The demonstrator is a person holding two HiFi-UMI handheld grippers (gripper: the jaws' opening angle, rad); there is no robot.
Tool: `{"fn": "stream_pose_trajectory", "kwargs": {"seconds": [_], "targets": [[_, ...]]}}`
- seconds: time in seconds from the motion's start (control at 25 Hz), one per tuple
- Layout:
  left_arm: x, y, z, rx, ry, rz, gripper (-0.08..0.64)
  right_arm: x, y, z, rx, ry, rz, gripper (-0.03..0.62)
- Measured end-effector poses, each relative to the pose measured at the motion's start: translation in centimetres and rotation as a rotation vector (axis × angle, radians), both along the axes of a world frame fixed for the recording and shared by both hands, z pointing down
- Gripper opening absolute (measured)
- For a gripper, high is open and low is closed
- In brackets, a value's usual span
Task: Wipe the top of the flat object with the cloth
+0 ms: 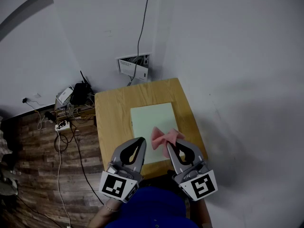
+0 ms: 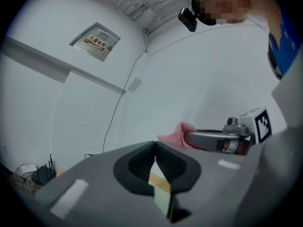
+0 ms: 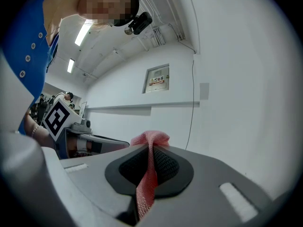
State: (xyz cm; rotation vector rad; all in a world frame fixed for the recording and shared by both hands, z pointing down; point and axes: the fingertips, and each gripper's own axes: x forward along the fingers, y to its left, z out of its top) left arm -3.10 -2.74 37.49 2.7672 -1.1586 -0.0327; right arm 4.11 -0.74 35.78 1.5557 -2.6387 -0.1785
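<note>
**Status: cloth clamped in right gripper**

Jaws pinch the pink cloth, which is bunched over the near right part of the pale green flat object. At its near left edge, left gripper: jaws together, empty.

The person holds both hand-held grippers side by side, close in front of the blue-clad torso, both pointing level and away from the body. The left hand-held gripper has its jaws pressed together with nothing caught between them. The left marker cube faces up toward the head, and the left wrist shows just behind it. The right hand-held gripper sits just beside the left one, the two sets of tips angled slightly toward each other. Its jaws are clamped on a pink cloth, whose bunched end sticks out past the tips. The right marker cube likewise faces up.
</note>
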Motion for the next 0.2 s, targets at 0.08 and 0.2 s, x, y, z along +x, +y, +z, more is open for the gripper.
{"fn": "stream_pose_trajectory", "kwargs": {"seconds": [0.08, 0.2], "targets": [[0.11, 0.07, -0.01, 0.004, -0.001, -0.001, 0.003, -0.01, 0.02, 0.09, -0.003, -0.001, -0.004, 0.014], [0.09, 0.02, -0.01, 0.012, -0.008, -0.012, 0.003, -0.03, 0.07, 0.23, -0.006, -0.001, -0.008, 0.014]]}}
